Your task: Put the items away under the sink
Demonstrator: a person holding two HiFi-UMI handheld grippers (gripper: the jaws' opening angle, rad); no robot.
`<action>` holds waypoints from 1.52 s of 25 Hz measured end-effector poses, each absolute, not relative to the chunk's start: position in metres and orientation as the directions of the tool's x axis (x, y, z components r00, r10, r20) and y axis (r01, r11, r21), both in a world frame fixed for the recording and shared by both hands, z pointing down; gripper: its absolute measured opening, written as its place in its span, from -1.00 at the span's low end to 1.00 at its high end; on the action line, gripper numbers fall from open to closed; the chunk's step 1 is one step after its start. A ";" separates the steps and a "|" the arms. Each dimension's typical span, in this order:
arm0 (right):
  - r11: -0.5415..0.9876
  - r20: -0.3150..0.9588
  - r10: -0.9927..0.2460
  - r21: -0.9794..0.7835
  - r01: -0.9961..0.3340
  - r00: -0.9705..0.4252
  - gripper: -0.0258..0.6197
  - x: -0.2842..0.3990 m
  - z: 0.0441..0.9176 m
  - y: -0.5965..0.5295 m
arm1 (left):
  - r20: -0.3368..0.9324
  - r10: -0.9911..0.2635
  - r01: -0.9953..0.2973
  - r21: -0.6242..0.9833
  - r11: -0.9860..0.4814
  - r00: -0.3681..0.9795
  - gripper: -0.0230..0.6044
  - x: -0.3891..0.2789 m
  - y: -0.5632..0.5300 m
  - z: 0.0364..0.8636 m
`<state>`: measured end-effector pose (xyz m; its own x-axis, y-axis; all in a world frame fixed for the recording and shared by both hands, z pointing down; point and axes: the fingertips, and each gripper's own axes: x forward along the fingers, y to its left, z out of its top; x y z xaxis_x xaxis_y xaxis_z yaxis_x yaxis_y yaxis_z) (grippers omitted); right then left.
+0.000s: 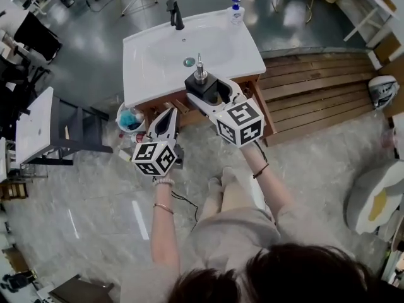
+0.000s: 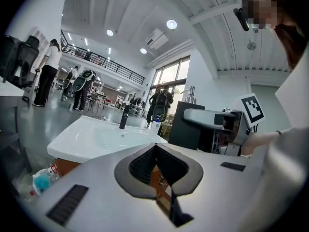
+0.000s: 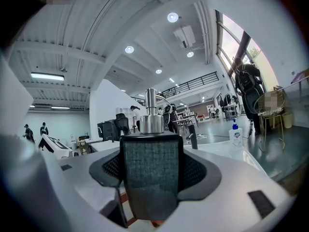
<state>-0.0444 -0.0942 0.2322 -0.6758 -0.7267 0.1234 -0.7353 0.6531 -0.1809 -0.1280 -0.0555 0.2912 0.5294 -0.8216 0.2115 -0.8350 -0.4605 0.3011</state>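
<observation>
Pads [image 3: 107, 169] of the right gripper [image 1: 207, 97] press on both flanks of the dark, square soap dispenser [image 3: 151, 178]. They hold it upright with its metal pump [image 3: 151, 111] on top, presumably so nothing leaks while it is carried. It hangs in the air just above the near edge of the white sink [image 1: 158, 55], not yet down at the wooden cabinet [image 1: 261, 103] beneath, where it most likely belongs. The left gripper [image 1: 169, 117] has its jaws closed together on nothing and sits lower and to the left, in front of the cabinet (perhaps kept free for a door, though no handle can be made out). On the basin stand a black faucet [image 1: 175, 14] at the far edge and a clear hand-soap bottle [image 1: 236, 10] at the far right corner. A small bin [image 1: 129, 120] with something blue in it stands on the floor, left of the cabinet. Wooden decking [image 1: 315, 87] runs off to the right over a grey marbled floor [image 1: 95, 188]. Around it is an open hall with desks and several people well off in the distance.
</observation>
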 end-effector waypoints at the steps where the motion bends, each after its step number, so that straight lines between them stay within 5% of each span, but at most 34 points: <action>1: 0.649 0.126 -0.731 -0.180 -0.740 -0.671 0.07 -0.045 0.235 -0.093 | 0.214 -0.816 -0.831 0.303 -0.467 0.537 -0.92 -0.128 -0.055 0.294; 38: 0.768 0.212 -0.591 -0.147 -0.623 -0.778 0.06 -0.060 0.487 -0.059 | 0.326 -0.801 -0.857 0.314 -0.409 0.502 -0.92 -0.128 -0.057 0.536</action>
